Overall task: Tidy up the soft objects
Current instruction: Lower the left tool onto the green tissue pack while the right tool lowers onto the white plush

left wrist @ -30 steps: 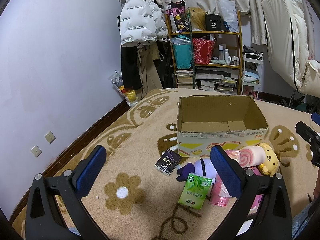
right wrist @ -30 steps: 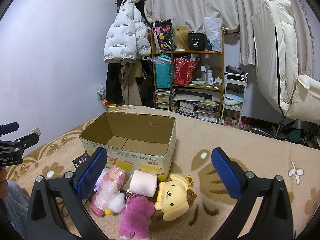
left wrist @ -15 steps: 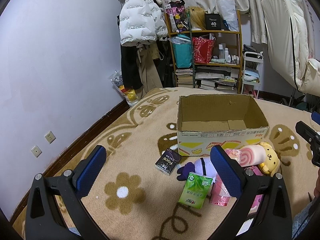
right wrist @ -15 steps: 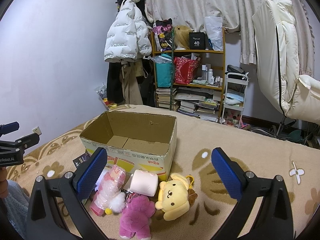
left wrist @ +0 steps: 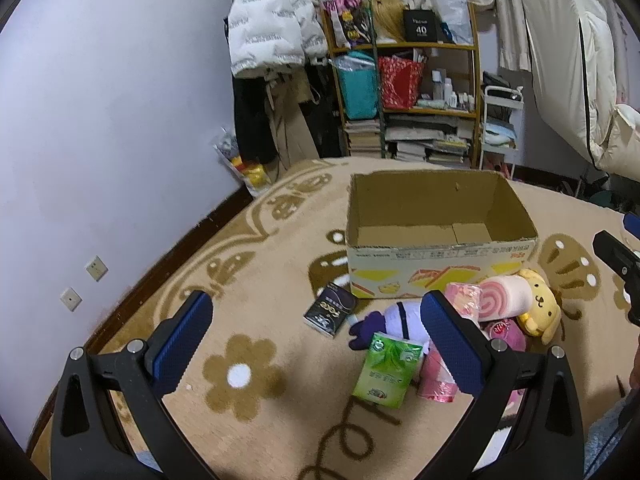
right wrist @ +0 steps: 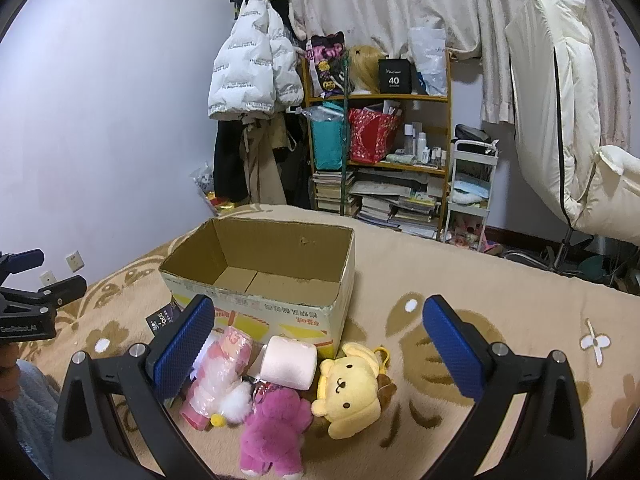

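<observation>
- My left gripper and right gripper both hang wide open and hold nothing.
- The brown cardboard box is empty; the yellow plush dog and the other soft items all wait outside.

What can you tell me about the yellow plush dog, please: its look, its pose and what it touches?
The yellow plush dog is a soft, fuzzy toy with a round face, dark stitched eyes and mouth, floppy ears and a brown cap. A yellow clip sits at its top. It lies on the blanket just in front of the box, face up toward the right camera. It rests against the pink roll and the pink plush. Neither gripper holds it.
</observation>
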A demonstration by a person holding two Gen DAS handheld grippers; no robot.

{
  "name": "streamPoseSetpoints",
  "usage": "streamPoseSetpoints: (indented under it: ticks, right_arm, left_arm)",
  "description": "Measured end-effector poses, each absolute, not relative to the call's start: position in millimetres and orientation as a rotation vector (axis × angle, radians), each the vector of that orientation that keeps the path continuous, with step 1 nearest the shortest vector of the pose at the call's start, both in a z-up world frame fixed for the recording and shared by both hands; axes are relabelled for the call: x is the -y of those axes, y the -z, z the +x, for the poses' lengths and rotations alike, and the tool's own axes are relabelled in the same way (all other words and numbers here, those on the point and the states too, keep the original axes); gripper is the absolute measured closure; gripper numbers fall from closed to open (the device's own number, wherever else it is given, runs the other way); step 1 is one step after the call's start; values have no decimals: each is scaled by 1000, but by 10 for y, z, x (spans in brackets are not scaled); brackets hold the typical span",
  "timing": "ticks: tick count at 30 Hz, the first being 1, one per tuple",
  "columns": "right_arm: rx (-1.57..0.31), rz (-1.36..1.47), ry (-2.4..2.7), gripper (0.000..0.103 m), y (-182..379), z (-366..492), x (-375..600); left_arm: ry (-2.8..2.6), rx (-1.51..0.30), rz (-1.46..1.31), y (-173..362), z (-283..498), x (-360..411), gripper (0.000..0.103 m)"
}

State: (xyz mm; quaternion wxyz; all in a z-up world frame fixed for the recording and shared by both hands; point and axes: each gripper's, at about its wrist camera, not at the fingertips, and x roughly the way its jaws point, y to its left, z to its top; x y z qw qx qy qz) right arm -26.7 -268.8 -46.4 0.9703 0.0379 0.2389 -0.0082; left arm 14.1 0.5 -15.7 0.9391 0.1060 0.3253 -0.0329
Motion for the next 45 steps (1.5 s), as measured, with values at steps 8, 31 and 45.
streamPoseSetpoints:
  ticks: [8,31,45]
  right_arm:
    - [-548,104,26,0,525,-139,2630]
    - [-772,180,-102,0,1011,319,2692]
    - [-903,213,-183,14,1408,688,2614]
  left_arm:
    - [87,-730,204,230,307,100,0]
    - [156,-998,244,924,763,445,0]
    - [194,-1165,230,1332,922,476,0]
